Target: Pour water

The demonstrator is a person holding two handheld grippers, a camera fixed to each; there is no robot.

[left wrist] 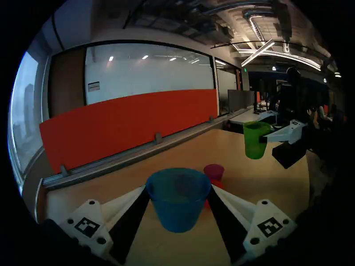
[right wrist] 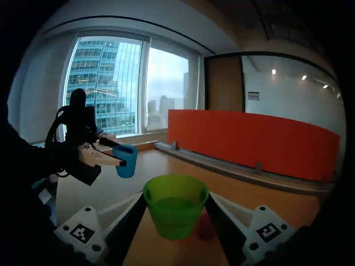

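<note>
While left gripper (left wrist: pixel 179 195) clamps upright blue cup (left wrist: pixel 177 210), right gripper (right wrist: pixel 175 199) clamps upright green cup (right wrist: pixel 175 213); cups well apart, green ahead-right of blue.

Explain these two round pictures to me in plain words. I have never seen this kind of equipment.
There is no robot here. A person holds a two-finger grasping tool in each hand, and a wide-angle camera rides on each tool, looking forward along its fingers.

The left gripper view comes from the left tool, whose white and black fingers clamp a blue cup. Farther off in that view is the right tool, gripping a green cup.

The right gripper view is the reverse. The green cup sits close between that tool's own fingers, with what looks like liquid inside, and the blue cup is farther off to the left.

A small pink cup stands on the wooden table just past the blue cup. A red panel runs along the table's far edge.
</note>
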